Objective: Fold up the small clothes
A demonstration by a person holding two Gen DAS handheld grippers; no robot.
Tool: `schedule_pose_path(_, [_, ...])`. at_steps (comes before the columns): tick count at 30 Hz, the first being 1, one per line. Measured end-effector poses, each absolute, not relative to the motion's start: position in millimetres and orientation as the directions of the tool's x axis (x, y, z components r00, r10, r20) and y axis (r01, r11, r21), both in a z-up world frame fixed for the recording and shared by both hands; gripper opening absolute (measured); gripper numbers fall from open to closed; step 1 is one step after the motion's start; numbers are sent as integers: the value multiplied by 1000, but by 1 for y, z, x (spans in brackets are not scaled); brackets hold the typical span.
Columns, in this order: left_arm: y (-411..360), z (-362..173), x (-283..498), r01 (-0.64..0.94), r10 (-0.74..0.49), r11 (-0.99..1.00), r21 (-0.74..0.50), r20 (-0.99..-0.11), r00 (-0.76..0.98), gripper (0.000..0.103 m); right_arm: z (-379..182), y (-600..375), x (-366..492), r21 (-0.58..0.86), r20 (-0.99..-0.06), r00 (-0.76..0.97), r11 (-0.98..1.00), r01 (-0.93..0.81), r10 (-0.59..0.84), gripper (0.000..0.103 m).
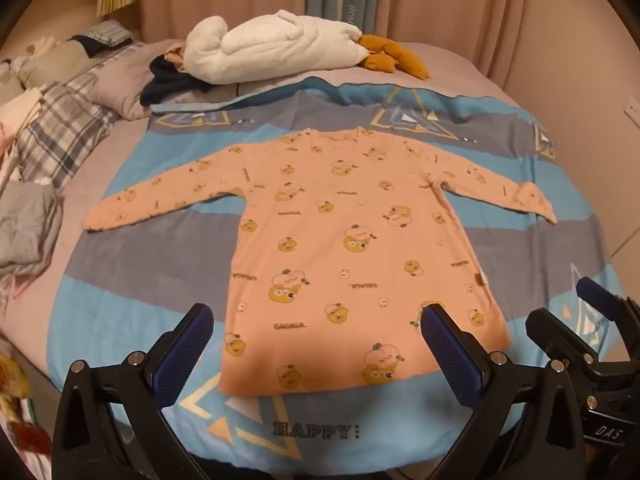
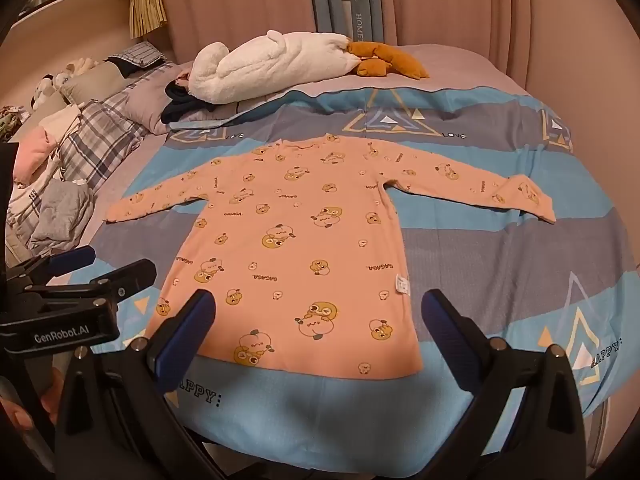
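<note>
A small peach long-sleeved shirt (image 1: 340,240) with yellow cartoon prints lies flat on the bed, sleeves spread left and right, hem toward me. It also shows in the right wrist view (image 2: 304,252). My left gripper (image 1: 316,316) is open and empty, hovering above the hem. My right gripper (image 2: 320,304) is open and empty, just above the hem's right half. The right gripper shows at the right edge of the left wrist view (image 1: 568,312). The left gripper shows at the left of the right wrist view (image 2: 108,268).
A blue and grey striped blanket (image 1: 140,264) covers the bed under the shirt. A white plush toy (image 1: 272,48) with orange feet lies at the far side. Plaid bedding and crumpled grey clothes (image 1: 28,224) lie left. Pink curtains hang behind.
</note>
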State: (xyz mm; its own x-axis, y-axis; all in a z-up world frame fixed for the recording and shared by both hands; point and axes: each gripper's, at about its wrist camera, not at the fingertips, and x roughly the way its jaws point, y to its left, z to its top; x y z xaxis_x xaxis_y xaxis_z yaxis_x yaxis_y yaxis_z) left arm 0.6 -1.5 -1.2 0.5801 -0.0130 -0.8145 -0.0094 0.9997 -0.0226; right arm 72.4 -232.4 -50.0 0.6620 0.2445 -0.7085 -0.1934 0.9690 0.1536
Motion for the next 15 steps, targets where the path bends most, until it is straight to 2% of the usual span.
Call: schedule_pose_path(15, [2,-3,-2,-23,-8,999,-26,-812,584,102,-52,-234,70,159,-708,661,968,-195,249,103])
